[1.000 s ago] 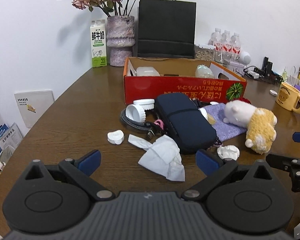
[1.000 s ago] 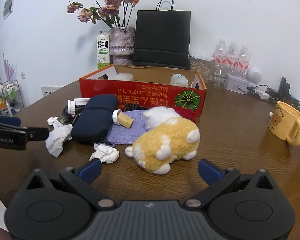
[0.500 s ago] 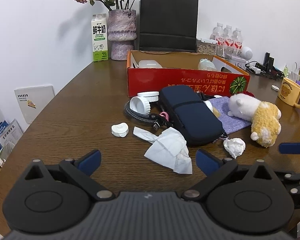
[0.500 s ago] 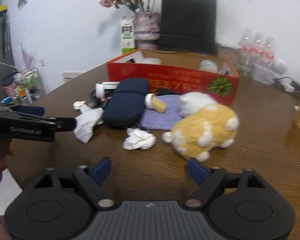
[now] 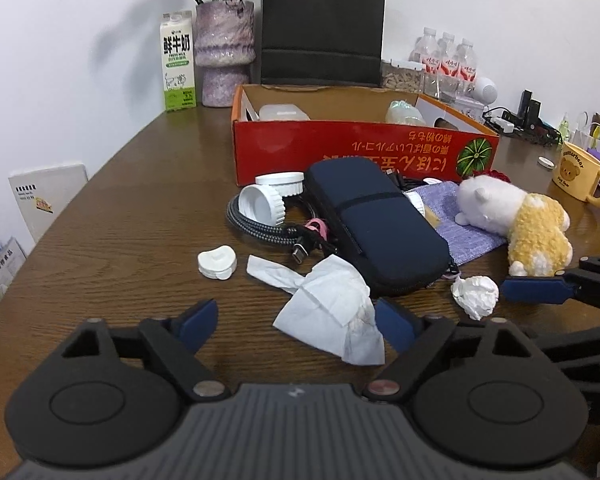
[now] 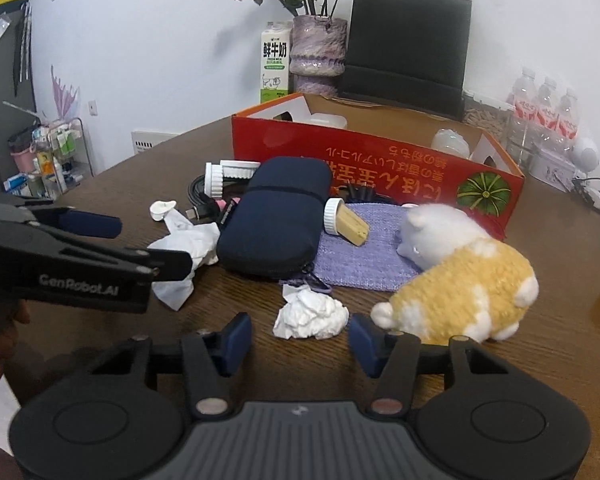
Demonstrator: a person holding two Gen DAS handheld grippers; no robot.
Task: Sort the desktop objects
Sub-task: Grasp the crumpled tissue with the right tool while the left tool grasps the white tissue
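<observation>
My left gripper [image 5: 296, 326] is open, low over the table, with a flat white tissue [image 5: 328, 304] just ahead between its fingers. My right gripper [image 6: 300, 344] is open, its fingers on either side of a crumpled paper ball [image 6: 310, 316], not touching it. That ball also shows in the left wrist view [image 5: 475, 293]. Behind lie a navy pouch [image 5: 374, 228], a purple cloth [image 6: 364, 244], a yellow-white plush toy [image 6: 460, 276], white lids [image 5: 272, 198], a black cable [image 5: 256, 228] and a small white piece [image 5: 217, 262].
A red cardboard box [image 5: 364, 148] stands open behind the clutter. A milk carton [image 5: 177, 60], vase [image 5: 225, 52], black bag [image 5: 322, 26] and water bottles [image 5: 446, 58] line the back. A yellow mug [image 5: 582, 176] stands at right.
Both grippers have moved forward and lower towards the clutter. The right one swung left and now straddles the paper ball; the tissue is now between the left fingers.
</observation>
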